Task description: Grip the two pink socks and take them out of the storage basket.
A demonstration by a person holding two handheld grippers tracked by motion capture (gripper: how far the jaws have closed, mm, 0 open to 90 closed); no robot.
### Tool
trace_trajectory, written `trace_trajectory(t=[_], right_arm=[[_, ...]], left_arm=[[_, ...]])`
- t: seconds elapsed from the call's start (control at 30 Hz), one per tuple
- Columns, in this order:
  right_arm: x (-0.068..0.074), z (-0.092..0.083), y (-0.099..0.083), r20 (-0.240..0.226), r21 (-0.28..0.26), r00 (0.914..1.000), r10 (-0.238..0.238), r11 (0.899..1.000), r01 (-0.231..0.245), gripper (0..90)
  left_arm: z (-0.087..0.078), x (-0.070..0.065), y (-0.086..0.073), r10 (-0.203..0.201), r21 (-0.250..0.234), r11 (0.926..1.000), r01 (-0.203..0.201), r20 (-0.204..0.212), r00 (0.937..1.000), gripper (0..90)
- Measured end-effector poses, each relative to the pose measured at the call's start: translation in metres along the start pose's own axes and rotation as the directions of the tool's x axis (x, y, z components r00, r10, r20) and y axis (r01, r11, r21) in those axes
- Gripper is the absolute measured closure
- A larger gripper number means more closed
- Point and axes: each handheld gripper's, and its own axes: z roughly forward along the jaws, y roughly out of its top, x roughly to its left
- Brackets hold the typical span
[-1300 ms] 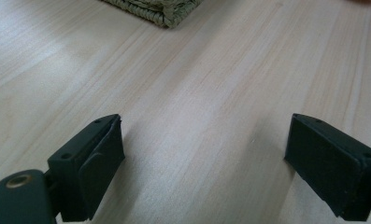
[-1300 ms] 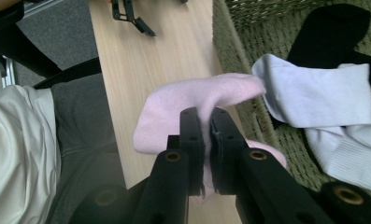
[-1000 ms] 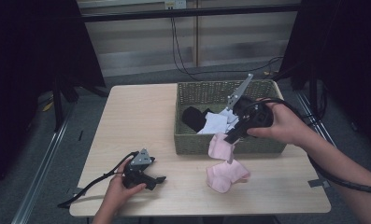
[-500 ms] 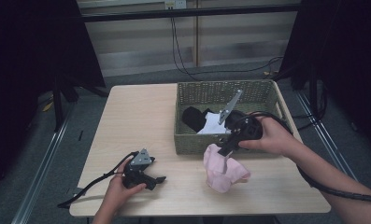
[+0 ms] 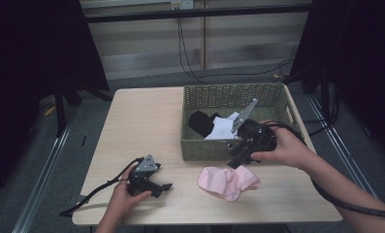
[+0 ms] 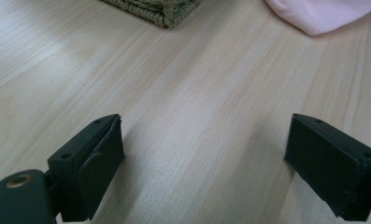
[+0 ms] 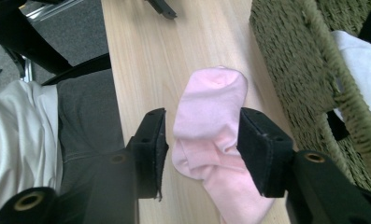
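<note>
The pink sock (image 5: 228, 181) lay crumpled on the wooden table (image 5: 141, 126), just in front of the woven basket (image 5: 233, 92), which stood toward two o'clock on the tabletop. In the right gripper view the sock (image 7: 211, 126) stretched flat on the wood between the two black jaws, and neither pad pressed on it. The right gripper (image 5: 239, 160) hung over the sock's twelve o'clock edge, close against the basket's near wall, held in the person's right hand (image 5: 284, 148). Its jaws had just been opening and stood apart, with the sock below and between them but loose.

Inside the basket lay a black garment (image 5: 200, 121) and a white one (image 5: 223, 128), side by side.

The left gripper (image 5: 163, 187) rested on the table near seven o'clock, well apart from the sock, held by the left hand (image 5: 124, 194). In the left gripper view its jaws stood wide apart over bare wood, the sock's edge (image 6: 321, 14) showing toward one o'clock and a basket corner (image 6: 157, 9) near eleven.
</note>
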Motion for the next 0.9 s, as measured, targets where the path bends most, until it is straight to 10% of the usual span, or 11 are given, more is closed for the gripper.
trace_trajectory(t=[0.9], right_arm=[[-0.012, 0.013, -0.062, 0.090, -0.069, 0.9938, 0.066, 0.996, -0.059, 35.2]], left_arm=[[0.000, 0.000, 0.000, 0.000, 0.000, 1.0000, 0.000, 0.000, 1.0000, 10.9]])
